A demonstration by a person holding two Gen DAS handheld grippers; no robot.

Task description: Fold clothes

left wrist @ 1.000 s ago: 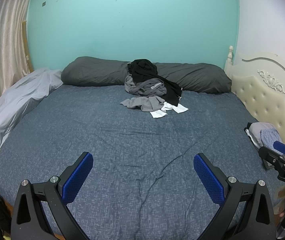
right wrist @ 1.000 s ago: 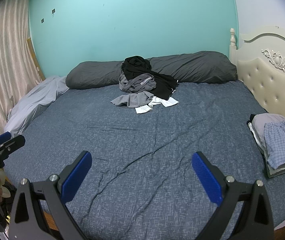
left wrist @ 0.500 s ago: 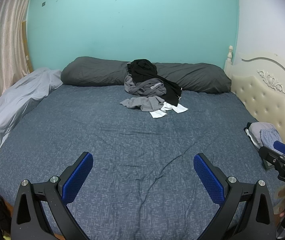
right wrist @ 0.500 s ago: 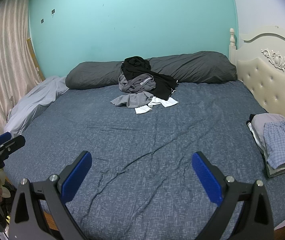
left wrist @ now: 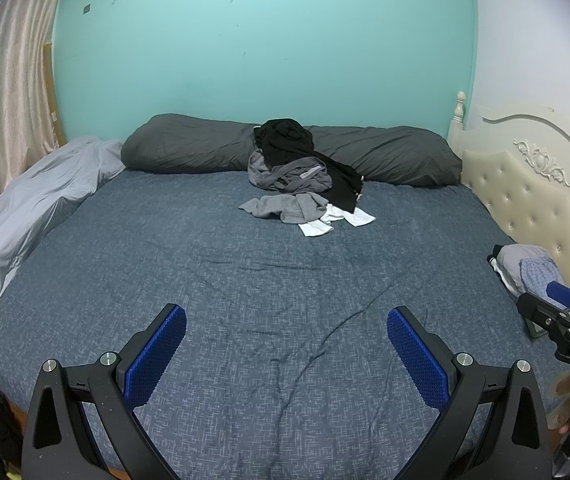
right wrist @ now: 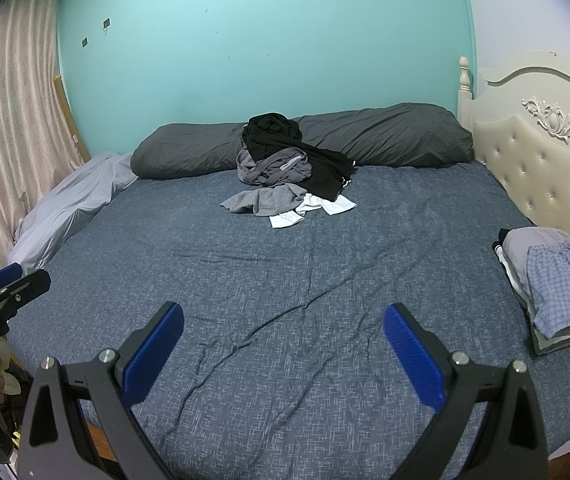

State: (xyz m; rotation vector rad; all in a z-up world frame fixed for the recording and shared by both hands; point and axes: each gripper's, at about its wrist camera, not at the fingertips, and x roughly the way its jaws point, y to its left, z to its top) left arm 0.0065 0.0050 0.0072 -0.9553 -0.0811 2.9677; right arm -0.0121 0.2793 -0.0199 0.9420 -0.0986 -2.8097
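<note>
A heap of unfolded clothes (left wrist: pixel 297 176) (right wrist: pixel 285 172), black, grey and white, lies at the far middle of the bed against a long dark pillow. A stack of folded clothes (right wrist: pixel 553 280) (left wrist: pixel 525 272) with a blue checked piece on top rests at the bed's right edge by the headboard. My left gripper (left wrist: pixel 285 344) hovers open over the near part of the blue sheet, holding nothing. My right gripper (right wrist: pixel 283 340) is open too, empty, over the same near area. Each gripper shows at the edge of the other's view.
The dark grey pillow (left wrist: pixel 385 156) runs along the teal wall. A pale grey duvet (left wrist: pixel 33 216) is bunched on the left side by a curtain (right wrist: pixel 1 128). A cream padded headboard (right wrist: pixel 545 168) bounds the right. The blue sheet (left wrist: pixel 269 268) is wrinkled in the middle.
</note>
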